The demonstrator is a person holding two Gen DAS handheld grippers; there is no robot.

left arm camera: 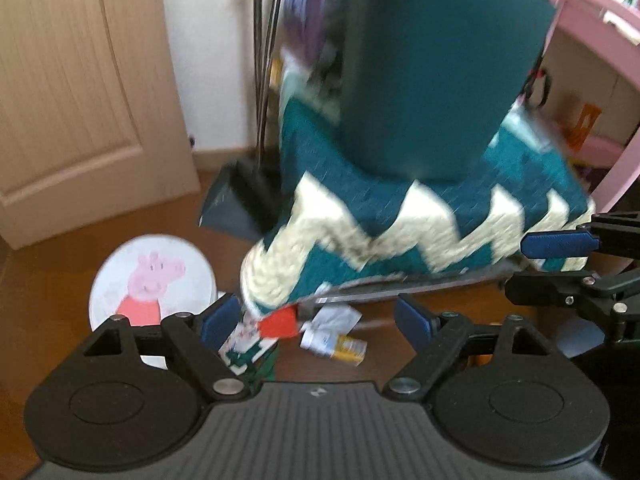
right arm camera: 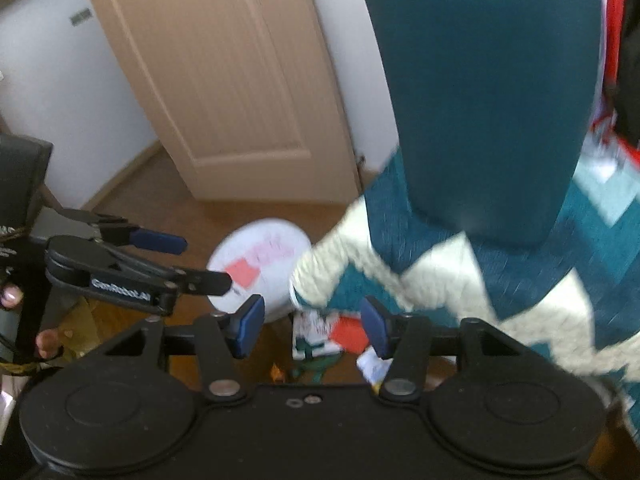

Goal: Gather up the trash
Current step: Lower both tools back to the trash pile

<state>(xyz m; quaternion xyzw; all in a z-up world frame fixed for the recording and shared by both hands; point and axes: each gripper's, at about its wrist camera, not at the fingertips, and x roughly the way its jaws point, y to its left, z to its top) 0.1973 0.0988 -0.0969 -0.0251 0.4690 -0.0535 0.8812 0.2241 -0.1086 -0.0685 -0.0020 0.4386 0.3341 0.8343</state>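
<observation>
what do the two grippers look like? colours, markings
Both alike: black plastic frames, round hubs, silver pivot bolts, blue finger pads. Left gripper has a ribbed grey top plate; white lettering on its side, blurred, shows from the right wrist. Right gripper has a plain black plate.

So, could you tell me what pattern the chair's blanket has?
Teal with cream zigzags on the blanket; clearest in the left wrist view.

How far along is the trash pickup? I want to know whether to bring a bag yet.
Nothing looks collected. Both the left gripper and the right gripper are open and empty. In hand: both point down at litter on the wooden floor under the chair's zigzag cushion. Left to do: the small bottle, the crumpled white wrapper and the printed paper with a red patch all lie untouched.
</observation>
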